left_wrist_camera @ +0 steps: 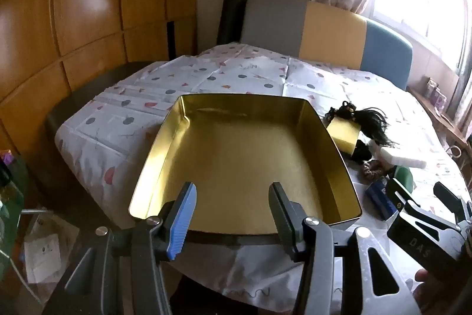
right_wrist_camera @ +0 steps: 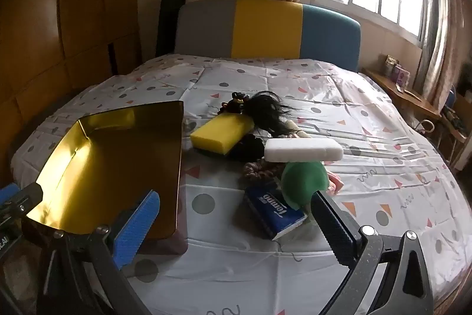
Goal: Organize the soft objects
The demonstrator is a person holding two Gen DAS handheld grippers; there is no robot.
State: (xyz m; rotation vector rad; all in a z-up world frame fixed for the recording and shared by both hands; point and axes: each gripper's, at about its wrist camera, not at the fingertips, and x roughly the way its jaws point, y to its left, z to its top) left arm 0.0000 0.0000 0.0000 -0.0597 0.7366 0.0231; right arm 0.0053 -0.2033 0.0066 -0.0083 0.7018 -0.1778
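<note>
Both the left gripper point(left_wrist_camera: 233, 214) and right gripper point(right_wrist_camera: 236, 229) gape wide and hold nothing. Nearest lies the blue tissue pack point(right_wrist_camera: 274, 208) beside the empty gold tin point(right_wrist_camera: 124, 167) on the bed point(right_wrist_camera: 368, 114). Beyond it sit the green ball point(right_wrist_camera: 303, 180), white sponge point(right_wrist_camera: 303, 151) and yellow sponge point(right_wrist_camera: 221, 133) (best pinch the pack across its narrow sides first).

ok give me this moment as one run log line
left tool: open, empty, over gold tin | right tool: open, empty, facing pile | tin: empty | tissue pack, green ball, yellow sponge, white sponge: on bed
</note>
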